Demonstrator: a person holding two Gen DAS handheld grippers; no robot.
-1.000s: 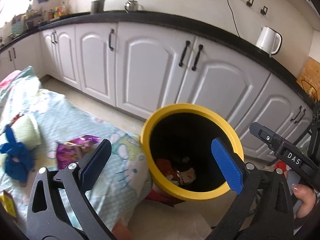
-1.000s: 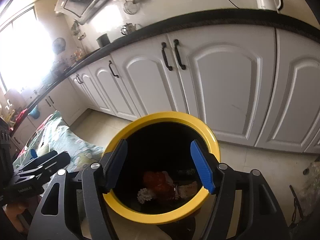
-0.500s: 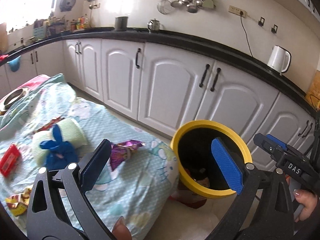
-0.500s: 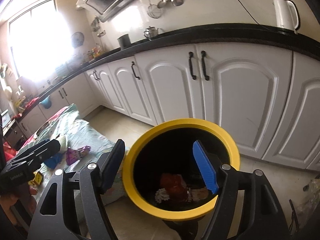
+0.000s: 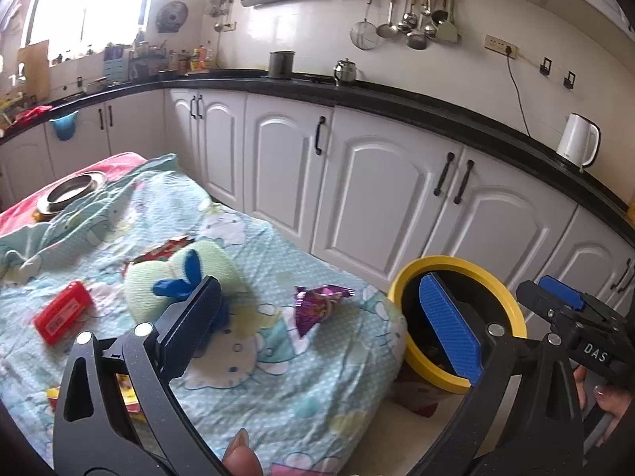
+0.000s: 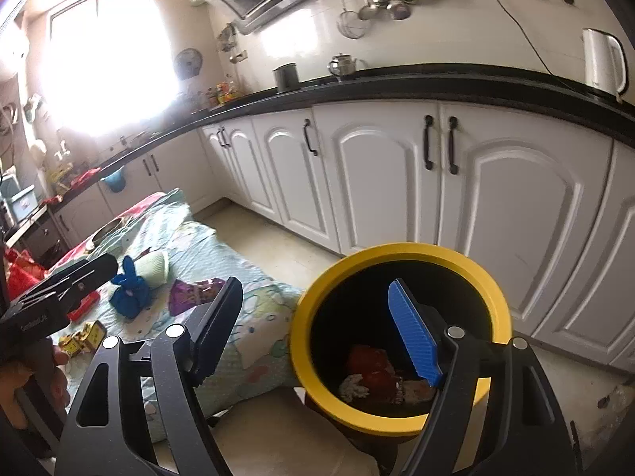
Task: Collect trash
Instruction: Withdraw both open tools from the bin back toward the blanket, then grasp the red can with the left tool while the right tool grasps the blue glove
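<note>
Both tools, left tool (image 5: 317,325) and right tool (image 6: 317,325), are released and empty. The purple snack wrapper (image 5: 317,305) lies on the bedsheet (image 5: 278,388) beside the yellow-rimmed bin (image 5: 512,309); pinch its crumpled middle, lifting clear of the cloth.

Support: bed sheet (image 5: 254,380) on floor | On sheet: purple wrapper (image 5: 317,306), red packet (image 5: 63,317), green-blue plush (image 5: 178,283), steel bowl (image 5: 73,192), yellow wrappers (image 6: 83,337) | On floor beside sheet: yellow bin (image 5: 512,305)

Pretty standard kitchen, white arched cabinet doors (image 5: 381,194) under a black countertop (image 6: 397,79), white tiled wall (image 5: 309,35), pale floor (image 6: 274,234), and a window (image 6: 103,63) so blown out I can't see through it.
</note>
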